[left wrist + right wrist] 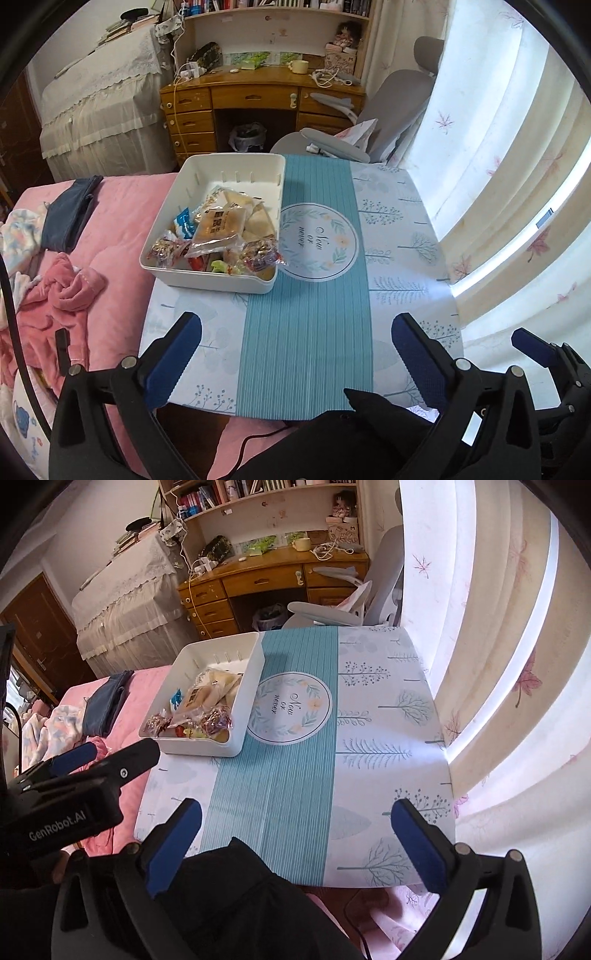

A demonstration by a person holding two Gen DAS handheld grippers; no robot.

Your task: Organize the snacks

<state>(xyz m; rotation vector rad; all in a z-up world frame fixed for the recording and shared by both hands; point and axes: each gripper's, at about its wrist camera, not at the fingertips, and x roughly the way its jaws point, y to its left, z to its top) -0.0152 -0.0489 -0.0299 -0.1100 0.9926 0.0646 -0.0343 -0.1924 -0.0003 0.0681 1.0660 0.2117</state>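
Note:
A white plastic bin [207, 284] stands on the left half of the small table [399, 236], holding several wrapped snacks [218, 229]: pale bread packets, candies, a blue sachet. My left gripper [295, 319] hovers open over the table's near edge, nothing between its blue pads. In the right wrist view the same bin [199, 747] and snacks [199, 705] lie ahead to the left. My right gripper [297, 806] is open and empty above the table's [369, 720] near edge. The left gripper [107, 753] shows beside it, at the bin's near corner.
The table wears a blue-and-white tree-print cloth. A pink bed [110, 229] with a dark blue pouch [70, 210] and crumpled clothes lies left. Curtains [517, 184] hang right. A wooden desk [258, 96] and grey chair [399, 107] stand behind. A dark sleeve [240, 897] crosses the near edge.

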